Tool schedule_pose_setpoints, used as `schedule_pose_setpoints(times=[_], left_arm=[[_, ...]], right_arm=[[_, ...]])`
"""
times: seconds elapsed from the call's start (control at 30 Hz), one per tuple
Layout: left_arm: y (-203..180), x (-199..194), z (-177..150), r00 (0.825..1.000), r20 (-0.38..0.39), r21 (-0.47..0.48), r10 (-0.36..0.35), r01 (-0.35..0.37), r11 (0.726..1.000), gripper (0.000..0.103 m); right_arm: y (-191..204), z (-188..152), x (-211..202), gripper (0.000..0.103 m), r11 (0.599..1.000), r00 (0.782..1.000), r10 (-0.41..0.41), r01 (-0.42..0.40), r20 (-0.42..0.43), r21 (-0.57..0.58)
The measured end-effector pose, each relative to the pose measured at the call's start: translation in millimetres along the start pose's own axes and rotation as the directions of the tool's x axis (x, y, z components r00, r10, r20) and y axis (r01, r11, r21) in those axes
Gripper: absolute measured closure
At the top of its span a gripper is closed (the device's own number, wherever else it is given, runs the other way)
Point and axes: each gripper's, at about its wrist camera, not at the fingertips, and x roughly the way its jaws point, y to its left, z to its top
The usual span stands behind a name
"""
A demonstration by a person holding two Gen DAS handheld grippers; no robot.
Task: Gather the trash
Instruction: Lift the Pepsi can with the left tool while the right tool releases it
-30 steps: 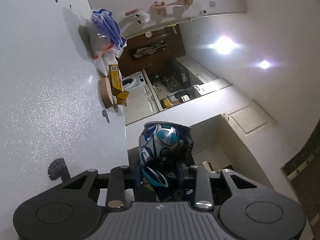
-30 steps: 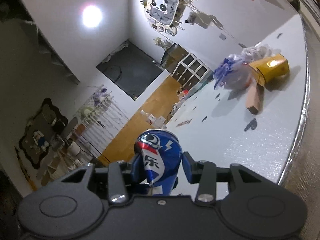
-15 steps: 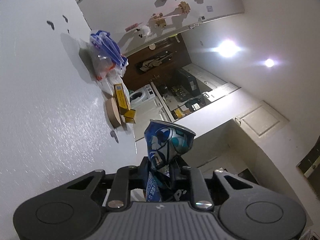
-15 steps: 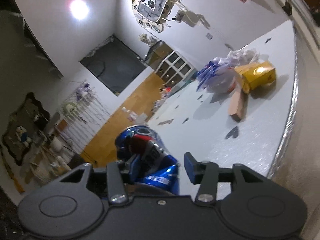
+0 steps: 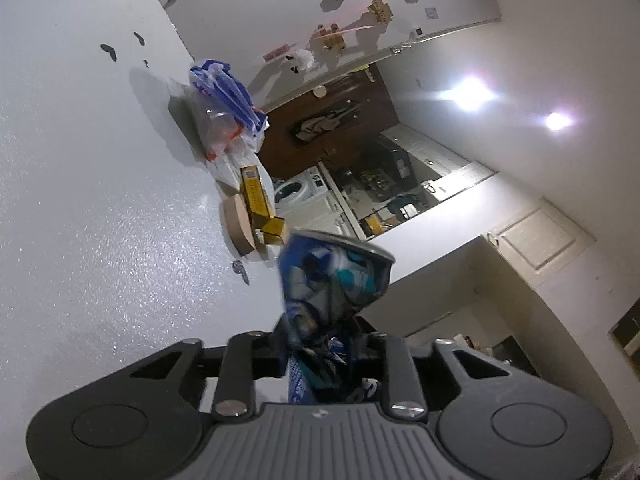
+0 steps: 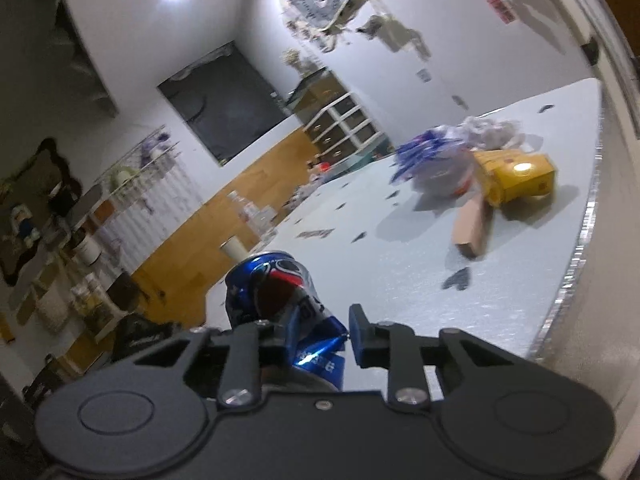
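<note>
My left gripper [image 5: 320, 340] is shut on a crushed blue and white can [image 5: 332, 276], which stands up between the fingers, off the white table [image 5: 100, 240]. My right gripper [image 6: 308, 330] has its jaws apart; a blue Pepsi can [image 6: 276, 284] leans against the left finger [image 6: 276, 336], with a gap to the right finger [image 6: 360, 332]. More trash lies on the table: a plastic bag [image 5: 224, 116], a yellow box [image 5: 256, 192] and a round cardboard piece [image 5: 238, 230]. They also show in the right wrist view: the bag [image 6: 444, 164], the box [image 6: 516, 180] and the cardboard [image 6: 474, 228].
The white table [image 6: 400, 280] has small dark marks and a metal edge [image 6: 576, 248] on the right. Beyond it are a wood floor, a white shelf unit [image 6: 344, 124] and a kitchen with a washing machine [image 5: 300, 192].
My left gripper has squeezed the can flatter and kept hold of it. My right gripper's jaws opened and the Pepsi can tipped over to the left finger.
</note>
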Motion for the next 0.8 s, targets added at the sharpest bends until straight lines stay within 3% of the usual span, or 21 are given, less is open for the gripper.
schedule_pose_setpoints(times=[0.2,0.27,0.53,0.63,0.8], left_arm=[[3.0,-3.6,2.9,1.0,0.017,-0.011,0.013,-0.013,1.0,0.075],[6.3,-5.6,3.9,0.999,0.031,-0.024,0.031,-0.03,0.999,0.075],[12.0,-22.5,16.7,0.982,0.105,-0.009,0.156,-0.156,0.988,0.076],[4.0,-29.4,21.3,0.966,0.141,0.043,0.217,-0.225,0.974,0.076],[-14.8,-39.4,26.7,0.933,0.203,0.137,0.297,-0.328,0.935,0.076]], right_arm=[[10.7,3.8,4.3,0.077,0.999,1.0,-0.023,0.023,-0.013,-0.042],[16.0,5.1,8.7,0.07,0.995,0.997,-0.075,0.074,-0.016,-0.071],[14.3,13.3,20.3,0.058,0.971,0.977,-0.212,0.209,-0.013,-0.118],[10.2,19.6,25.5,0.052,0.946,0.954,-0.3,0.297,-0.004,-0.131],[-2.6,28.9,40.0,0.039,0.884,0.893,-0.45,0.446,0.003,-0.142]])
